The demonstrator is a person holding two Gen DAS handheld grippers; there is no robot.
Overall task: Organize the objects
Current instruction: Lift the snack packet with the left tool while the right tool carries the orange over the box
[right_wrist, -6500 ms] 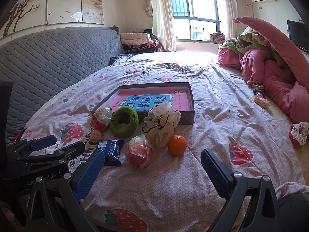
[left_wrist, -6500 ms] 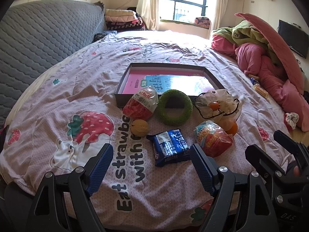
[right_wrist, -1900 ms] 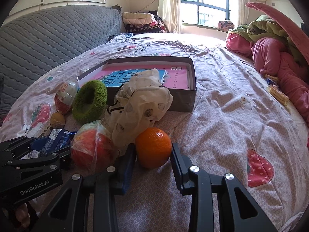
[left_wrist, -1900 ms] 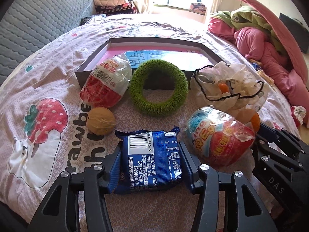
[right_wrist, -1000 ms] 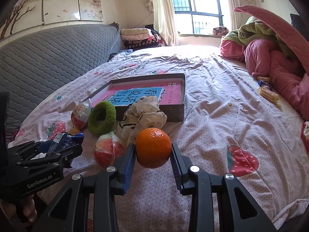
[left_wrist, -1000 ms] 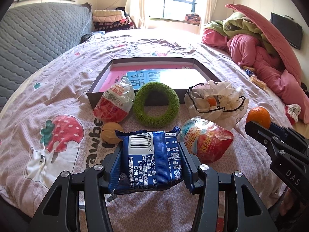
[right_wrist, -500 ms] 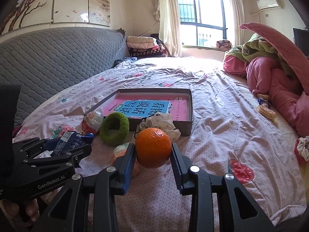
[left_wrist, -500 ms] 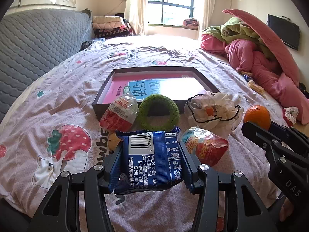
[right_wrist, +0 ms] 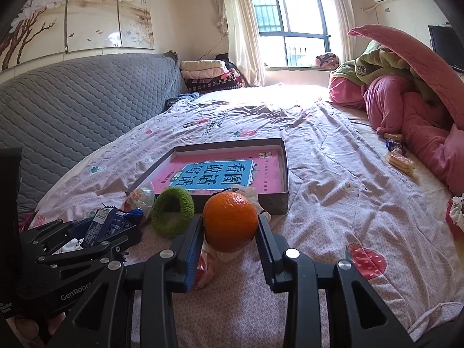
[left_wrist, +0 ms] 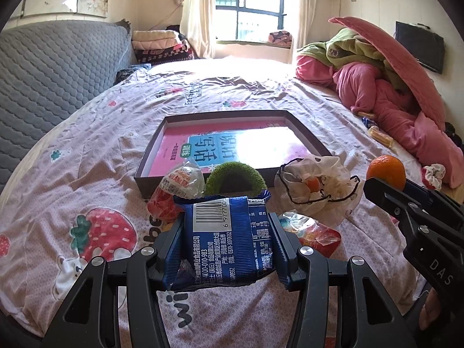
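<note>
Blue snack pack (left_wrist: 229,240) is clamped in my left gripper (left_wrist: 227,249), orange (right_wrist: 230,221) pinched in right gripper (right_wrist: 229,243), both held above the bedsheet (right_wrist: 333,203). Carry step, I reckon. Next: bring both fwd over the box (left_wrist: 307,133) w/ the book, lower, let go.

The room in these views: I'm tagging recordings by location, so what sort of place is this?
Most likely a home bedroom. The objects lie on a bed with a strawberry-print sheet, backed by a grey quilted headboard, with bundled pink bedding beside a curtained window.
</note>
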